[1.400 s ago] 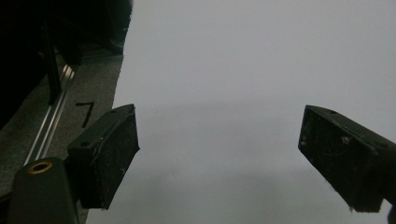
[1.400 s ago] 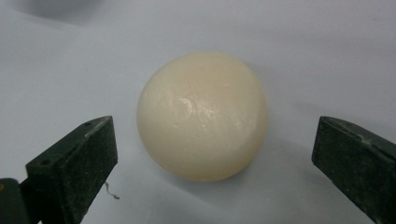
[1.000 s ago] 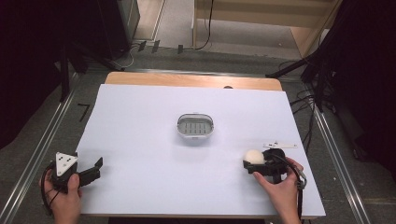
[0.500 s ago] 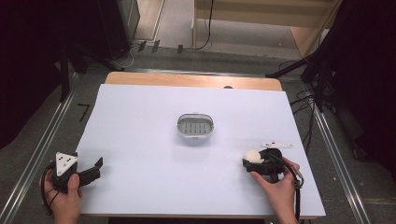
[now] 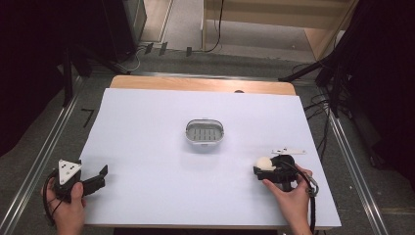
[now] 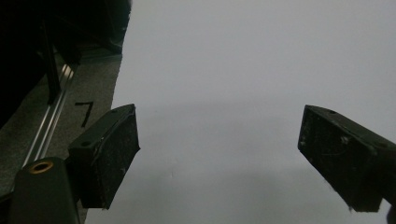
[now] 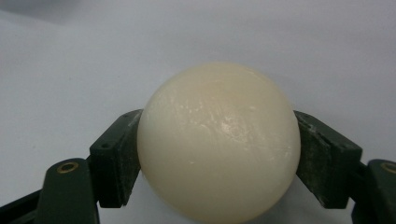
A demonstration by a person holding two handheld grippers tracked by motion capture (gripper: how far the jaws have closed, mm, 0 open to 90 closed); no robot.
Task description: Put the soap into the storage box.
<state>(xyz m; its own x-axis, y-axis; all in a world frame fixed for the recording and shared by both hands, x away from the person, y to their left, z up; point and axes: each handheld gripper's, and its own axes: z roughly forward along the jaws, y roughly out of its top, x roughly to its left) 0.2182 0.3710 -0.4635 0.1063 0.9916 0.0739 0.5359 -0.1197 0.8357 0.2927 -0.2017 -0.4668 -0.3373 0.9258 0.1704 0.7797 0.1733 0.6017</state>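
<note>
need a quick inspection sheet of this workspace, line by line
surface: white table, wooden strip along its far edge
job's things: cream ball between the right claw's pads; small oval dish with a slotted insert at mid-table, nothing in it
clutter: nothing seen
grippers: right claw has just been closing, now shut on the ball; left claw open, nothing between its jaws
cables: one trailing from each claw; more on the floor behind and right of the table
surroundings: grey floor, metal rails, dark curtains, wooden furniture behind

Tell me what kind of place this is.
Probably a lab recording station, not a home: a table covered in plain white, black curtains on both sides, metal floor rails and loose cables around it.
</note>
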